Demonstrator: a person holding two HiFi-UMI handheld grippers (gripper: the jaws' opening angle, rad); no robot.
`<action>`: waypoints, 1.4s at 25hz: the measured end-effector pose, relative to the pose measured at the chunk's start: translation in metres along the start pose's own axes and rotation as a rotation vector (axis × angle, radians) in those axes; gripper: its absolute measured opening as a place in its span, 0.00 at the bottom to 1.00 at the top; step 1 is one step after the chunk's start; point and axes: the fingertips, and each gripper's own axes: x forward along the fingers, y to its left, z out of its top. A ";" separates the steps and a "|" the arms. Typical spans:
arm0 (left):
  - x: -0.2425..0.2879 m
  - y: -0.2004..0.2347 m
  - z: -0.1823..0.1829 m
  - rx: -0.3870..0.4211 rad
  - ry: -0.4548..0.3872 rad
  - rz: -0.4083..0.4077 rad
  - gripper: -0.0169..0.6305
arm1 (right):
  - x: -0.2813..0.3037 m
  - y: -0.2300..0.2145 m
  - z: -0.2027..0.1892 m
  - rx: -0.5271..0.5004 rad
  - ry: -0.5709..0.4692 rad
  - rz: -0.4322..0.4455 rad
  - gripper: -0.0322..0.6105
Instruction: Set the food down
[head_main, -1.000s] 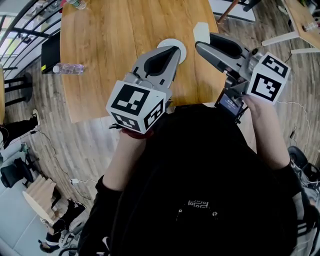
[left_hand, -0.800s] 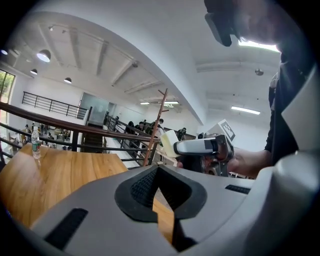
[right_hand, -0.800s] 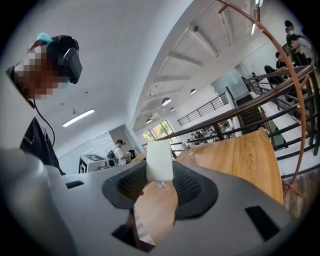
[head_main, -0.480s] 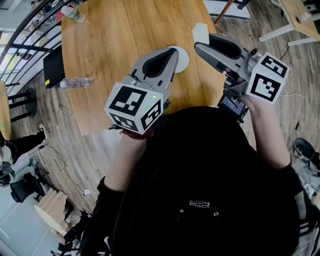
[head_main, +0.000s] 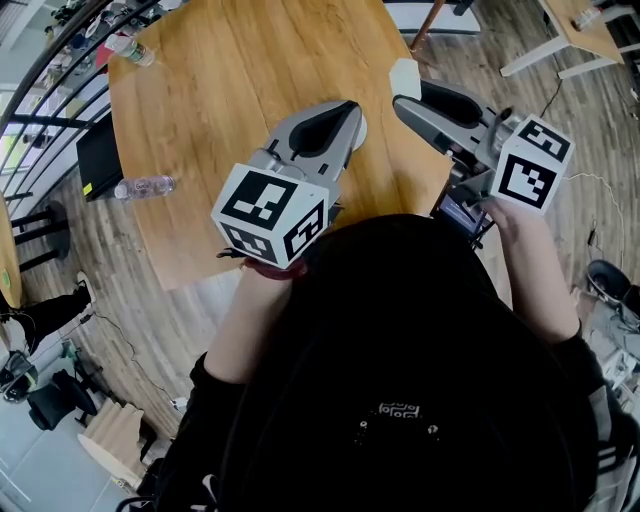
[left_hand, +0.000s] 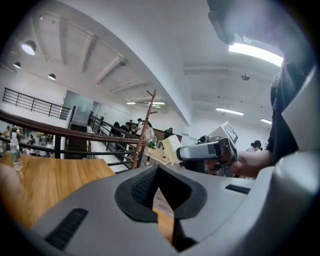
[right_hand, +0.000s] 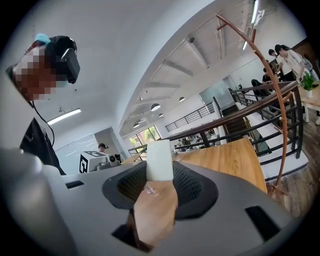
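Judging by its look, the pale food block (right_hand: 159, 160) is light, soft and crushable, best pinched gently across its flat sides; the right gripper (head_main: 400, 100) clamps it above the table (head_main: 220, 80); the left gripper (head_main: 348, 108) has its jaws together, empty.

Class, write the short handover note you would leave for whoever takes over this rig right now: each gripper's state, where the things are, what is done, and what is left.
Right gripper: fingers closed on a pale cream rectangular block, presumably the food, held in the air by the edge of the light wooden table.
Left gripper: fingers together with nothing between them, above the table just in front of the white round plate.
Done: the block is gripped.
Left: lower it, probably onto the plate, then open the fingers and draw back.
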 end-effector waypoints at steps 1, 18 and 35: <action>0.000 0.000 0.000 0.001 0.001 0.001 0.02 | -0.001 -0.001 0.001 -0.003 0.001 -0.001 0.32; 0.005 0.015 -0.006 -0.050 -0.001 0.048 0.03 | 0.009 -0.018 0.001 -0.004 0.031 0.011 0.32; -0.014 0.038 -0.035 -0.154 0.000 0.138 0.03 | 0.049 -0.035 -0.027 -0.049 0.171 0.028 0.32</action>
